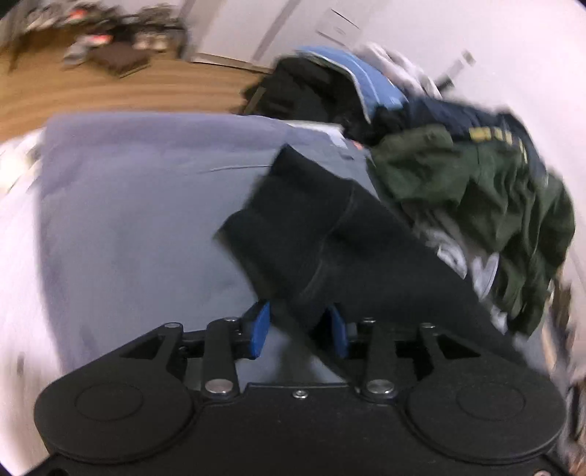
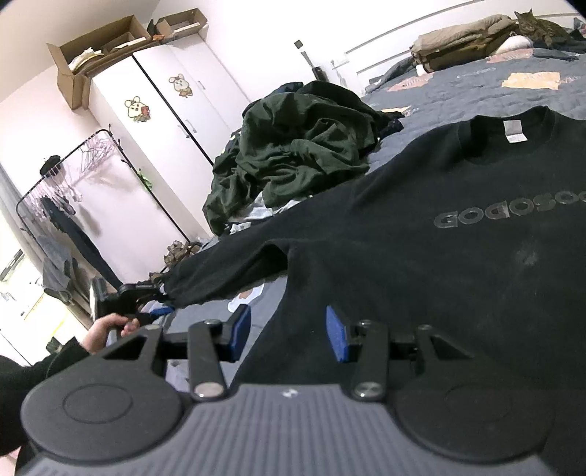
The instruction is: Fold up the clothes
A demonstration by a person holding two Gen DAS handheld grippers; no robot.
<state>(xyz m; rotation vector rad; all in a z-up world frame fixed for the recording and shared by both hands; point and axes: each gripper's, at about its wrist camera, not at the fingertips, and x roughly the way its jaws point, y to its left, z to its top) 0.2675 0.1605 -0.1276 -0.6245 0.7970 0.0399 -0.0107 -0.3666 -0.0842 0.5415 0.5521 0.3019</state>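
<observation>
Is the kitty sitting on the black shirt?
No. The cat lies far back on folded bedding, well away from the black shirt.

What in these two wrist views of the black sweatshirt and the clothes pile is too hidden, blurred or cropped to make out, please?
- Left wrist view: motion blur hides whether the left gripper pinches the sleeve.
- Right wrist view: the black sweatshirt runs off the right edge, cropping its lettering and far sleeve.
- Right wrist view: the green garment covers the pile beneath it.
- Left wrist view: floor clutter is too blurred to identify.
</observation>
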